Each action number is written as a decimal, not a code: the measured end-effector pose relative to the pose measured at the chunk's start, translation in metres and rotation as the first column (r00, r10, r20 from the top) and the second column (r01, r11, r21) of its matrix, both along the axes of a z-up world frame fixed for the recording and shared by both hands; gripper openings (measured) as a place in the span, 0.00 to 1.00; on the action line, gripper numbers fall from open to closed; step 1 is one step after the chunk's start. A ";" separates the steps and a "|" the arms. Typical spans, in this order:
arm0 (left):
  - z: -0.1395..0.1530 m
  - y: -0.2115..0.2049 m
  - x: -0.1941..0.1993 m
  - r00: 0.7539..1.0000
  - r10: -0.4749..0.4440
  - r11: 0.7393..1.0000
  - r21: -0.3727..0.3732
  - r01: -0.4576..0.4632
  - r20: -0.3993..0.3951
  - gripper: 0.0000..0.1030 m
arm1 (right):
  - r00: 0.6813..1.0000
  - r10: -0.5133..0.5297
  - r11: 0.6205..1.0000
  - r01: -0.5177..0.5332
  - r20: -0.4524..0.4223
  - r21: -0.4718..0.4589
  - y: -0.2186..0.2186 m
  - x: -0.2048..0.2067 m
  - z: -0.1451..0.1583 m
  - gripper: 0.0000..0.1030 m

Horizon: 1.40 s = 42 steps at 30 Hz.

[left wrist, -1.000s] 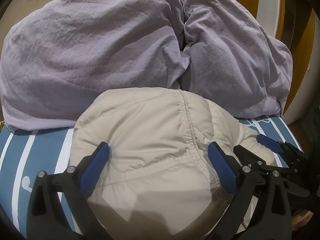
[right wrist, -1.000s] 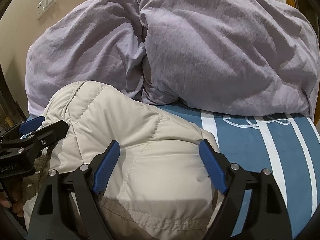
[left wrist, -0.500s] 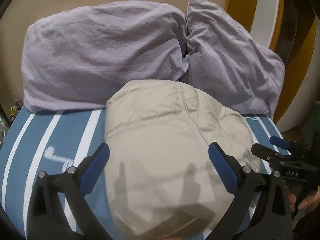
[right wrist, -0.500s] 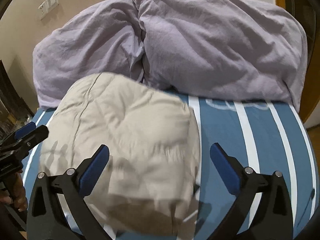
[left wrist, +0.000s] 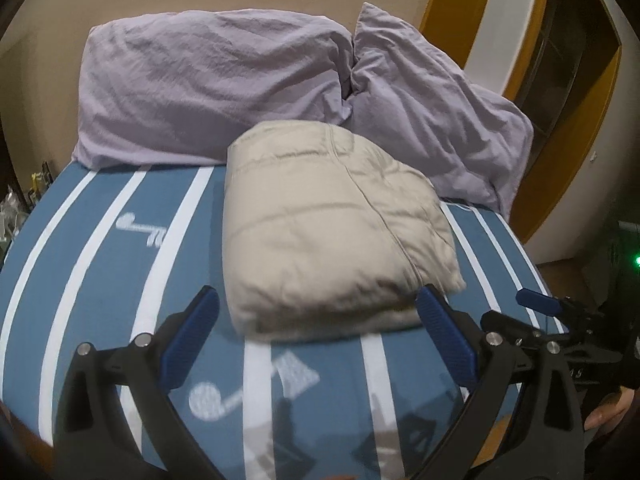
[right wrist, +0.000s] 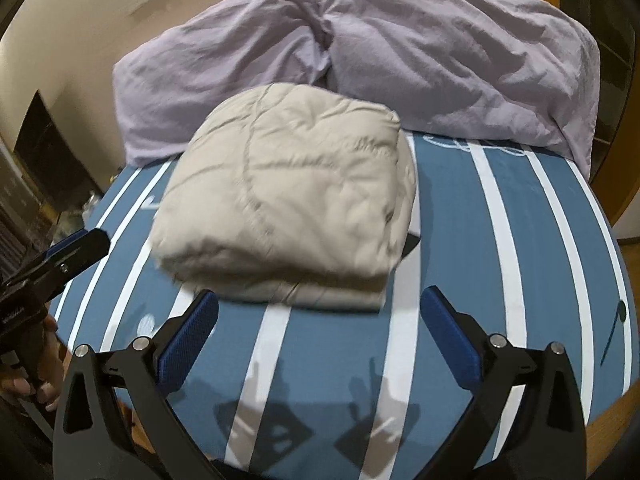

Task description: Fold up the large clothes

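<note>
A beige quilted jacket (left wrist: 328, 232) lies folded into a thick, roughly square bundle on the blue bed with white stripes (left wrist: 100, 264). It also shows in the right wrist view (right wrist: 288, 200). My left gripper (left wrist: 318, 320) is open and empty, just in front of the bundle's near edge, not touching it. My right gripper (right wrist: 320, 320) is open and empty, also just short of the near edge. The right gripper shows at the right of the left wrist view (left wrist: 536, 304), and the left gripper at the left of the right wrist view (right wrist: 76, 248).
Two lilac pillows (left wrist: 216, 80) (left wrist: 436, 120) lie against the wall behind the jacket. A wooden and white door frame (left wrist: 500, 40) stands to the right of the bed. Dark furniture (right wrist: 44, 140) stands left of the bed.
Both grippers have pulled back from the jacket toward the bed's near edge. A second ago their fingers stood over the bundle; now it lies free on the bed.
</note>
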<state>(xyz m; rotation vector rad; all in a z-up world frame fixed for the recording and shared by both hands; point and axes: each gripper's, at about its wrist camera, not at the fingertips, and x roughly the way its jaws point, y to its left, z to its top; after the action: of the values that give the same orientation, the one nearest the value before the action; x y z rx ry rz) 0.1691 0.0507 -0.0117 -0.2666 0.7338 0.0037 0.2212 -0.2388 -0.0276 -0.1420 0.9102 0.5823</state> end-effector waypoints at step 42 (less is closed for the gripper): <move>-0.019 -0.013 -0.064 0.997 0.049 0.998 -0.039 -0.051 -0.051 0.96 | 1.000 -0.027 0.999 0.027 -0.012 0.037 -0.019 -0.056 -0.011 0.99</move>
<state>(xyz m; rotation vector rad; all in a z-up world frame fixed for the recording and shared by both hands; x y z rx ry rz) 0.1054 0.0375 -0.0310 -0.3247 0.7768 0.0435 0.1648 -0.2579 -0.0391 -0.0925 0.9109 0.5749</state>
